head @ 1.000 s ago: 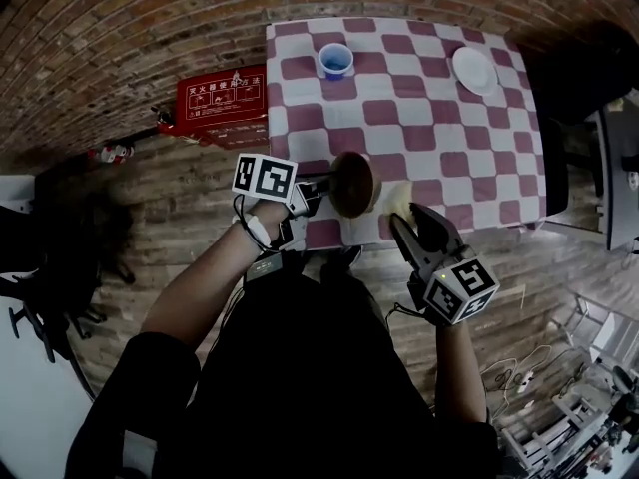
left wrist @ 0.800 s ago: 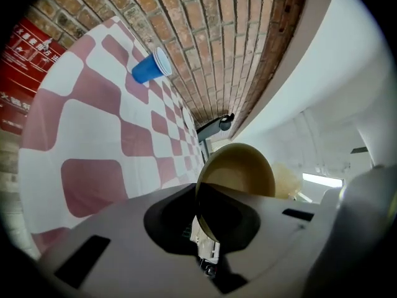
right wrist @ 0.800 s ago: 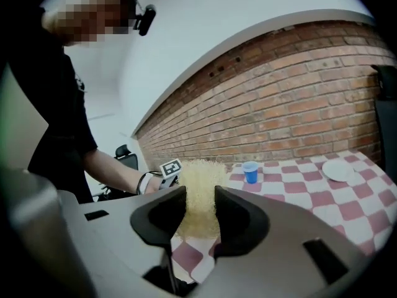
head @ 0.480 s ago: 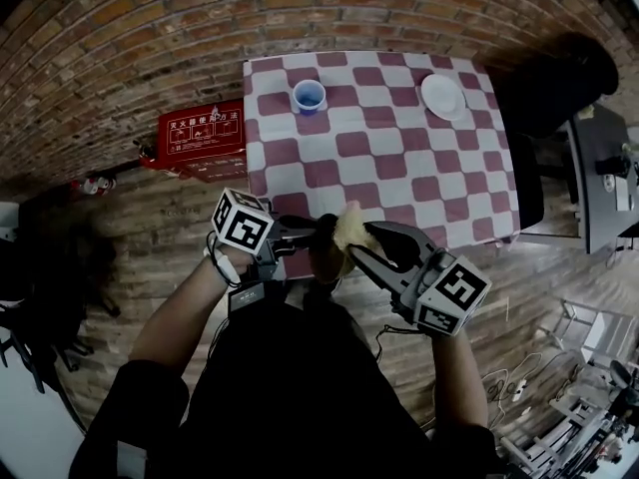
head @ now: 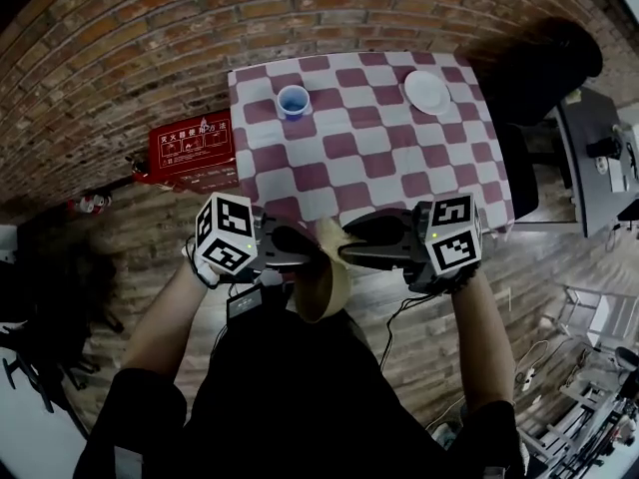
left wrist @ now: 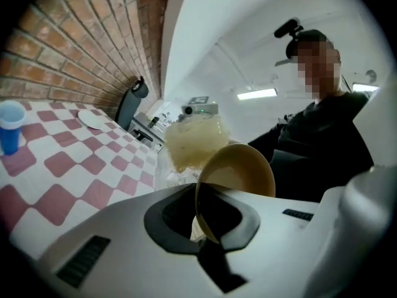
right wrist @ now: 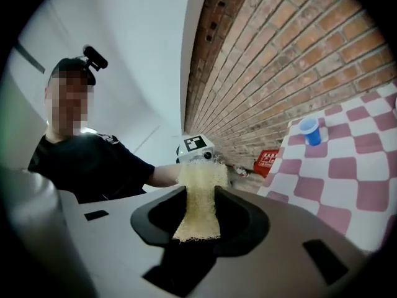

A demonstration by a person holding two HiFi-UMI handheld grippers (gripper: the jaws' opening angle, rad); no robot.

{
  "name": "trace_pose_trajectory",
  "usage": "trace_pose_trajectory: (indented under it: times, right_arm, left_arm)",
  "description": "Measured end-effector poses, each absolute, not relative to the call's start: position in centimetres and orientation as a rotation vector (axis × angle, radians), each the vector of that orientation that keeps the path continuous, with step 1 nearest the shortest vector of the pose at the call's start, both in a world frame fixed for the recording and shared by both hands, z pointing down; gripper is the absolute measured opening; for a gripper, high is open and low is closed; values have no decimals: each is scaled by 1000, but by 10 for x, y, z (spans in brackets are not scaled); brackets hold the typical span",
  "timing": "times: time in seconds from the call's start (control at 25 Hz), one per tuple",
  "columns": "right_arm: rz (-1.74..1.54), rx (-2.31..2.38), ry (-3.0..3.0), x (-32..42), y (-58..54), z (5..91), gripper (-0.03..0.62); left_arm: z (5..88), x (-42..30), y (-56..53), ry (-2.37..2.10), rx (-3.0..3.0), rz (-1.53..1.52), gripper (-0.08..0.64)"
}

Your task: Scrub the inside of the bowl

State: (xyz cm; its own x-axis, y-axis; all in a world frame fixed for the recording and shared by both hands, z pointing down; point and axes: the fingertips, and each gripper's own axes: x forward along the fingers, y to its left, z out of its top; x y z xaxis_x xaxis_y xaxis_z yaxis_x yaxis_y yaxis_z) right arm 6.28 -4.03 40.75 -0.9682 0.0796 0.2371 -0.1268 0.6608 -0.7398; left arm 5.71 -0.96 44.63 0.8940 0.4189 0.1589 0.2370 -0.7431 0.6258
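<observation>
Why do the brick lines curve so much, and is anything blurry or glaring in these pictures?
Head view: a wide-angle lens bows the brick wall and darkens the corners. Left gripper view: the sponge looks soft and hazy, a ceiling light glares white. Right gripper view: the sponge is crisp, with a black ring round the edge.

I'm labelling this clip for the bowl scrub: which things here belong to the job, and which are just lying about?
In the job:
- bowl, gripped by its rim in the shut left gripper
- scrub pad, clamped in the right gripper

Lying about:
- blue cup and white plate, both on the checked table
- red box on the floor
</observation>
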Motion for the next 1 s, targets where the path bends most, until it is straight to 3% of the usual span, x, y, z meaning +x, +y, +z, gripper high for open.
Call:
trace_pose_trajectory:
  times: [0.28, 0.52, 1.0]
  right_arm:
    - [1308, -7, -2556, 54, -36, 438, 154]
    - [1307, 110, -2686, 62, -44, 418, 153]
    - [628, 741, -2706, 62, -50, 393, 155]
  left_arm:
    - [436, 61, 6, 530, 2549, 510, 25]
    - [448, 50, -13, 378, 2429, 340, 25]
    - [484, 30, -86, -220, 2136, 91, 25]
